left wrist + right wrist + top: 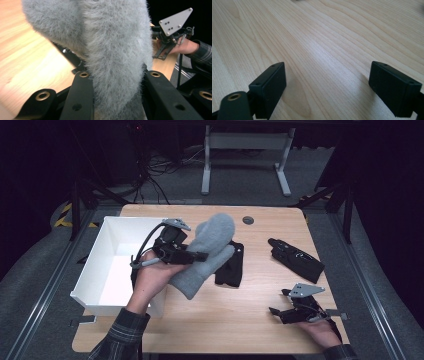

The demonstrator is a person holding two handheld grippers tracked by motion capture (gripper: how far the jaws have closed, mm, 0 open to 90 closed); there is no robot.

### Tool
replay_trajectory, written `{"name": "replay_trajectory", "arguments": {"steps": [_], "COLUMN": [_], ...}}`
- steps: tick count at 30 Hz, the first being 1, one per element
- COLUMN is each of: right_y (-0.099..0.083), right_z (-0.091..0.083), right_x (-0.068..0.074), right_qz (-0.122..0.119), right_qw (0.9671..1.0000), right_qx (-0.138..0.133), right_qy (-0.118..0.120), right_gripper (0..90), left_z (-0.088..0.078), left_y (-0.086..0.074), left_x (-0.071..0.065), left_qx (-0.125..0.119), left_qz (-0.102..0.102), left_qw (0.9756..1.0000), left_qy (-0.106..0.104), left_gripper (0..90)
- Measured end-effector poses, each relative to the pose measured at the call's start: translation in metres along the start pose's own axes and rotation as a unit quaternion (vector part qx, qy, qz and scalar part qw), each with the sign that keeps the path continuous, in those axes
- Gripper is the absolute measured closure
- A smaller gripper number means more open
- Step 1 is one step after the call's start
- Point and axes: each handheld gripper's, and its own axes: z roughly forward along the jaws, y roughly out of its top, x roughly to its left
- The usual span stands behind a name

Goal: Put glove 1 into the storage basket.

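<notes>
Your left gripper (200, 256) clamps a fuzzy grey mitten (207, 252), rounded and thick, above the wood-grain table (240, 320) beside the white bin (95, 270). Your right gripper (281, 303) rests wide, empty.

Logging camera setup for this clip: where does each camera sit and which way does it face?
High view: above the person's side, looking forward and down on the table; both forearms and tools enter from the bottom.
Left gripper view: on the left tool, looking along jaws clamped on the grey mitten.
Right gripper view: on the right tool, open above bare wood.
Shared: high and left views show the mitten.
</notes>
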Motion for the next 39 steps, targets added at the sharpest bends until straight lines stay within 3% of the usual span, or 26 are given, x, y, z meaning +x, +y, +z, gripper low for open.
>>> {"name": "replay_trajectory", "arguments": {"steps": [13, 23, 29, 33, 39], "right_y": [0.0, 0.0, 0.0, 0.0, 0.0], "right_z": [0.0, 0.0, 0.0, 0.0, 0.0], "right_x": [-0.001, -0.001, -0.001, -0.001, -0.001], "right_qz": [-0.003, -0.003, -0.003, -0.003, -0.003], "right_qw": [1.0, 1.0, 1.0, 1.0, 1.0], "right_qx": [0.0, 0.0, 0.0, 0.0, 0.0], "right_qy": [0.003, 0.003, 0.003, 0.003, 0.003], "right_gripper": [14.5, 14.5, 14.4, 14.5, 14.5], "left_z": [-0.047, -0.088, -0.096, -0.097, -0.09], "left_y": [-0.02, -0.046, -0.062, -0.075, -0.09], "left_x": [0.022, 0.045, 0.058, 0.069, 0.085], "left_qx": [-0.028, -0.046, -0.042, -0.042, -0.032], "left_qz": [-0.036, -0.079, -0.101, -0.12, -0.144], "left_qw": [0.998, 0.9921, 0.9891, 0.9856, 0.9815], "left_qy": [0.044, 0.086, 0.098, 0.111, 0.122], "left_gripper": [71.7, 71.7, 71.7, 71.7, 71.7]}}
